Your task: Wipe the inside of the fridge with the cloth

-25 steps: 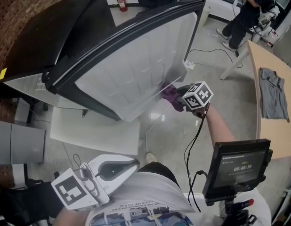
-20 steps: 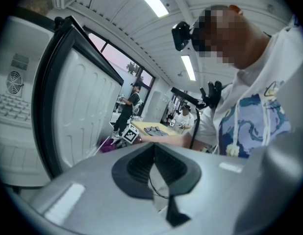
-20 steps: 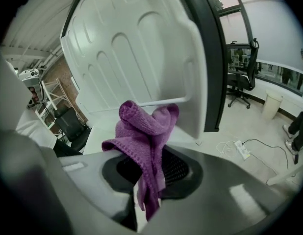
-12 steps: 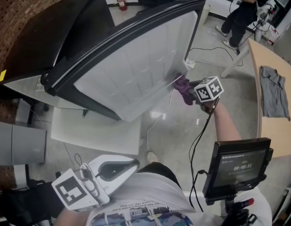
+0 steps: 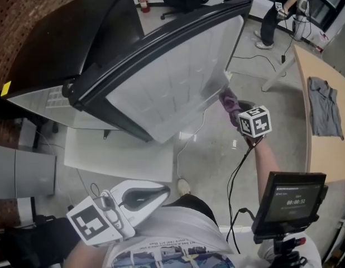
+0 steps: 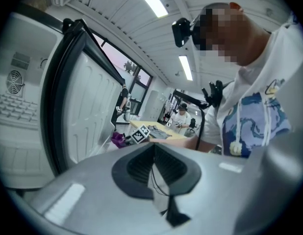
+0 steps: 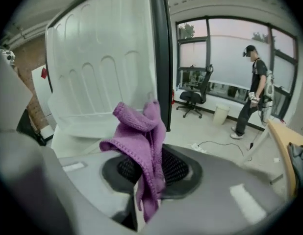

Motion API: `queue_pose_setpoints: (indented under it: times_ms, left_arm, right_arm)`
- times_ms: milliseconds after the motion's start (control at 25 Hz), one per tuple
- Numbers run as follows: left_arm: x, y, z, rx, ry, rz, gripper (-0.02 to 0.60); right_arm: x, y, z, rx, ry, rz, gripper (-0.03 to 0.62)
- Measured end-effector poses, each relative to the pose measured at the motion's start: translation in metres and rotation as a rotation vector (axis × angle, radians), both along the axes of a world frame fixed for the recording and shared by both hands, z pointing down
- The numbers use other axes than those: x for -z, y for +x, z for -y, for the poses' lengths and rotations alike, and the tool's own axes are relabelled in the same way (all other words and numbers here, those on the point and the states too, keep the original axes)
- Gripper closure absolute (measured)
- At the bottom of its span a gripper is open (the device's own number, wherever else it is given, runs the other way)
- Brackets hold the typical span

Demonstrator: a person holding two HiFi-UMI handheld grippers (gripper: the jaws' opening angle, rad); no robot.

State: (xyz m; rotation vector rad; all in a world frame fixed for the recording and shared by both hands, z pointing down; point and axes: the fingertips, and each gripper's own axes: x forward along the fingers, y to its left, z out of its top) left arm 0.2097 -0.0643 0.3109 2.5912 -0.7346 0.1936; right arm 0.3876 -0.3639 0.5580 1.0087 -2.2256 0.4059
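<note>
Your right tongs (image 5: 238, 112), clamped on the purple cloth (image 7: 141, 131) at the lower corner of the open fridge door (image 5: 172, 77), left tongs (image 6: 154, 168) closed empty by your body: cloth, bunched, could have slipped off the door's edge.

A row of digits, like a timer's, is shown on the black flat screen (image 5: 290, 197), but its figures cannot be read with certainty. No other lettering can be made out.
</note>
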Motion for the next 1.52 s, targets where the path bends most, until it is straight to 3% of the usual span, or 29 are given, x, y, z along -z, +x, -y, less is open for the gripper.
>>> queue_pose_setpoints:
  times_ms: [160, 280, 400, 520, 720, 840, 1040, 1280, 1520]
  left_arm:
    - [0.000, -0.028, 0.000, 0.004, 0.022, 0.006, 0.575]
    - [0.002, -0.063, -0.006, 0.013, 0.055, 0.010, 0.575]
    - [0.011, -0.099, -0.014, 0.012, 0.100, -0.045, 0.575]
    - [0.013, -0.139, -0.031, 0.002, 0.128, -0.041, 0.575]
    - [-0.002, -0.213, -0.073, 0.002, 0.099, -0.011, 0.575]
    - [-0.017, -0.238, -0.094, -0.031, 0.086, 0.002, 0.575]
    - [-0.025, -0.256, -0.131, -0.070, 0.115, 0.041, 0.575]
    - [-0.019, -0.257, -0.174, 0.000, 0.152, 0.047, 0.575]
    - [-0.005, -0.232, -0.250, 0.076, 0.175, 0.072, 0.575]
  right_arm:
    - [0.057, -0.017, -0.051, -0.086, 0.150, 0.063, 0.516]
    - [0.108, -0.061, -0.099, -0.050, 0.268, 0.107, 0.516]
    - [0.150, -0.100, -0.138, -0.037, 0.369, 0.115, 0.516]
    - [0.178, -0.140, -0.182, -0.038, 0.405, 0.145, 0.516]
    - [0.199, -0.232, -0.273, -0.025, 0.395, 0.185, 0.516]
    - [0.209, -0.266, -0.320, -0.036, 0.424, 0.165, 0.514]
    - [0.218, -0.298, -0.382, -0.009, 0.436, 0.161, 0.514]
    - [0.230, -0.303, -0.425, 0.047, 0.479, 0.170, 0.516]
    - [0.238, -0.282, -0.504, 0.111, 0.507, 0.205, 0.514]
